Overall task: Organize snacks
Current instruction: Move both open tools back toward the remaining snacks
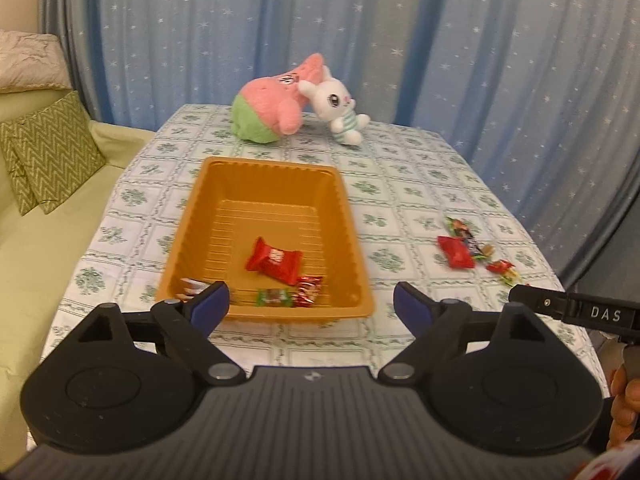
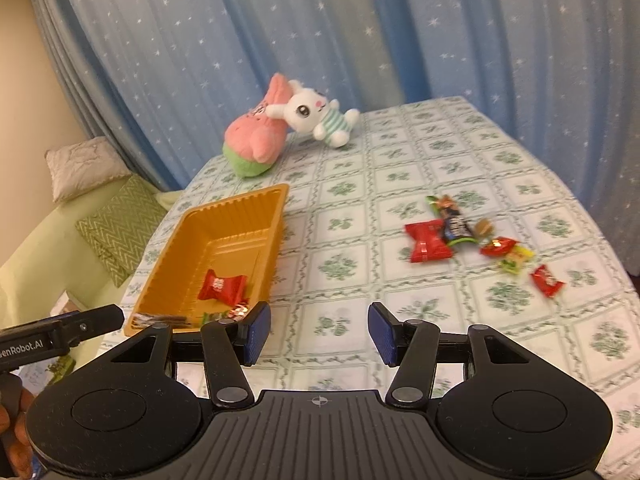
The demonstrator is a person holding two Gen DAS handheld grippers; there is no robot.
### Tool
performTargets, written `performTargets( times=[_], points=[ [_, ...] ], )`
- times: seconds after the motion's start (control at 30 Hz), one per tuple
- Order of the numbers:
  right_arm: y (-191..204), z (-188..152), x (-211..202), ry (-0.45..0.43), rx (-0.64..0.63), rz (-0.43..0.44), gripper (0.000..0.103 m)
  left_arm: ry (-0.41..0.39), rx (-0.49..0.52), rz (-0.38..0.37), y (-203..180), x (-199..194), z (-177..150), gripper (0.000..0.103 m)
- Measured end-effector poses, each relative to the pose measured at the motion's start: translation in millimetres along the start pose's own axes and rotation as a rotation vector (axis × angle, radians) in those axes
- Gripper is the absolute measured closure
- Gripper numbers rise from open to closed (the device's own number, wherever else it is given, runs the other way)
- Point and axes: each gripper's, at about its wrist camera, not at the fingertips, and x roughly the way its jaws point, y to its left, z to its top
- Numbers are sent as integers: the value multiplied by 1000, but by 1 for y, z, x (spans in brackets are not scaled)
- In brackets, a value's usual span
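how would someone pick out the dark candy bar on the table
Start at the orange plastic tray and look right to the loose pile of wrappers. The dark candy bar lies beside the big red packet; it is the only long dark wrapper there.

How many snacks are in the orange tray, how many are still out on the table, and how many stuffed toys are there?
Snacks in the orange tray: 4
Snacks loose on the table: 6
Plush toys: 2
Total: 12
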Motion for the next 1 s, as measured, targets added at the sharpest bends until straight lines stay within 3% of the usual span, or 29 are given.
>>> performTargets(
  times=[0.43, 1.0],
  points=[
    [-63, -20, -36, -29, 72, -116, 48, 33, 75, -88, -55, 10, -12, 11],
    [-123, -10, -58, -76, 110, -205, 48, 58, 157, -156, -107, 36, -11, 11]
  ],
)
